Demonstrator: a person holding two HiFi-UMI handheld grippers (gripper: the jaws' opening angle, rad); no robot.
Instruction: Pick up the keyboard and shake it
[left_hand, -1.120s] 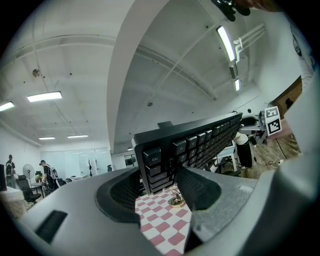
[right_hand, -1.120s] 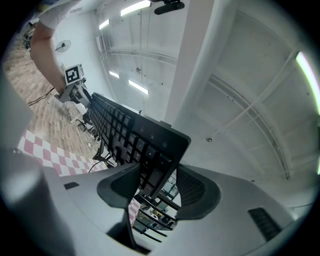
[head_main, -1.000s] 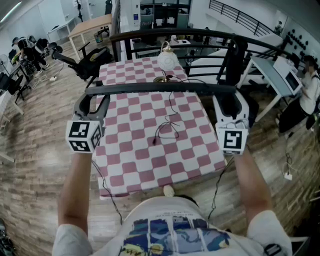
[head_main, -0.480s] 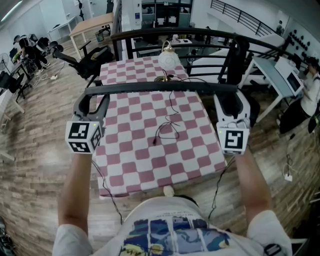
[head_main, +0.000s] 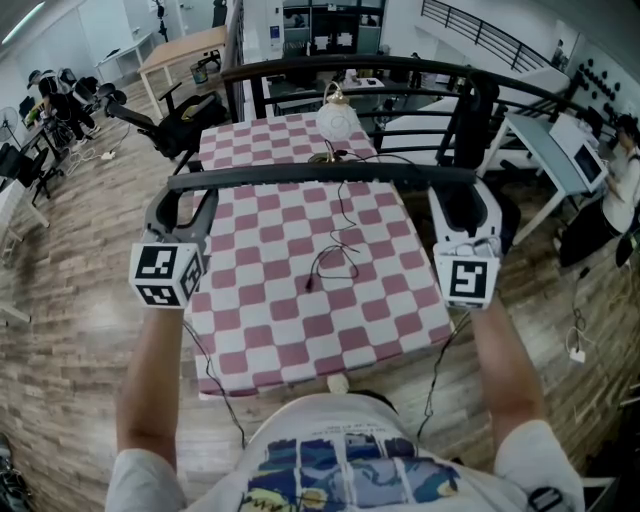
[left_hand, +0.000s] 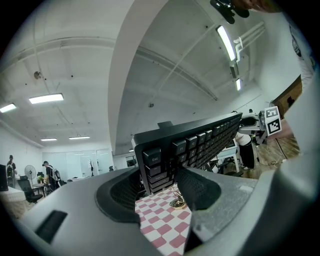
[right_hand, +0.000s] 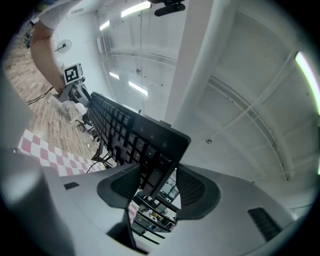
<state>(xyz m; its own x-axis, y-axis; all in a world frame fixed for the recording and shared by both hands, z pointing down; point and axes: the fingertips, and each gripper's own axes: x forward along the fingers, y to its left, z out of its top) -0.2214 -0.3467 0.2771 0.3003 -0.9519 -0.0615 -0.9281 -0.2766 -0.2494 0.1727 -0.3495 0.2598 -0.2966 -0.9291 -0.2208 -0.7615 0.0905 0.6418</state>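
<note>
In the head view, we see the keyboard (head_main: 320, 177) held in the air as a long dark bar, edge-on to us, level above the desk (head_main: 260, 310) with its pink-and-white checked cloth. The left gripper (head_main: 188, 192) has one end of it and the right gripper (head_main: 457, 195) has the other. A white globe lamp (head_main: 335, 120) stands on the far part of the desk, beyond the keyboard. A thin dark cable (head_main: 335, 258) lies looped on the cloth under it.

In the left gripper view, we look along the keys from the Esc corner. The left gripper's fingers (left_hand: 200, 187) are clamped on that end of the keyboard, one ribbed pad against each face. Below the keyboard the checked cloth shows, well apart from it, and far along the board the right gripper's marker cube (left_hand: 271, 120) is visible.

In the right gripper view, we see the right gripper's fingers (right_hand: 192, 192) clamped on the opposite end of the keyboard, again with a pad on each face. The key rows run away toward the left gripper's marker cube (right_hand: 73, 73), and a strip of the checked desk shows low at the left.
</note>
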